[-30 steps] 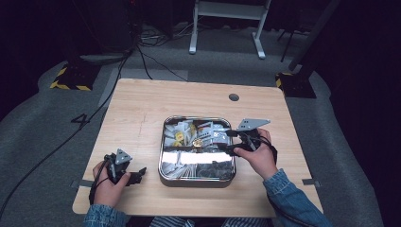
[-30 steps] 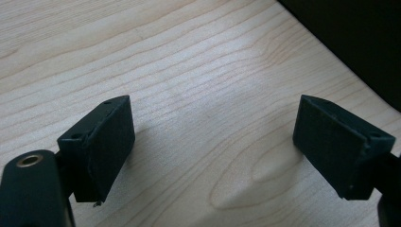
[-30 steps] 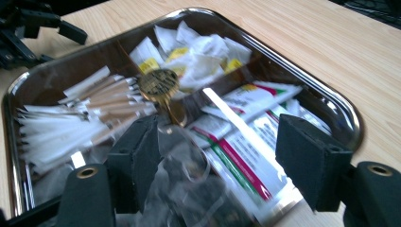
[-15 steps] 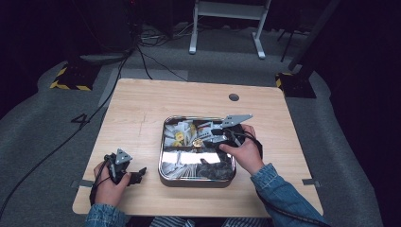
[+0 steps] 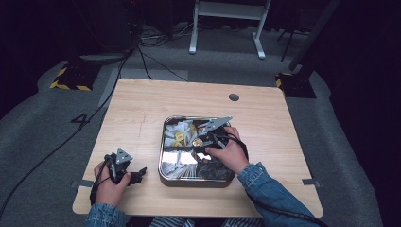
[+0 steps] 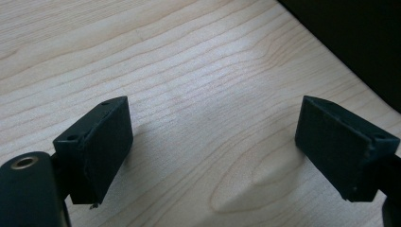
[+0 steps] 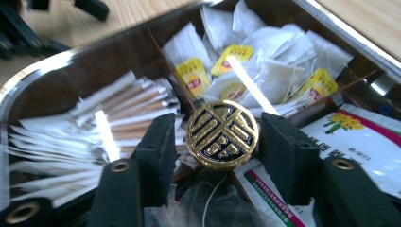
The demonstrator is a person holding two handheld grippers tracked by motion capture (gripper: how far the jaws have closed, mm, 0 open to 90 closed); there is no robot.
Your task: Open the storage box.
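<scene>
Gold knob (image 7: 222, 134) — between right tool (image 7: 215, 142) pads

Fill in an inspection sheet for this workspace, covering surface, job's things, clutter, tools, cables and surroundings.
Surface: wooden table with a round cable hole.
Job's things: metal tray holding tea bags, paper-wrapped sticks and a printed sachet; a gold-and-black knob stands at its centre.
Clutter: nothing seen.
Tools: right tool straddles the knob, its jaws just closing, with a slight gap left on one side. Left tool is over bare wood, its jaws just opening, with nothing between them.
Cables: black cable across the floor at the left.
Surroundings: grey floor, white stand, striped base.
</scene>
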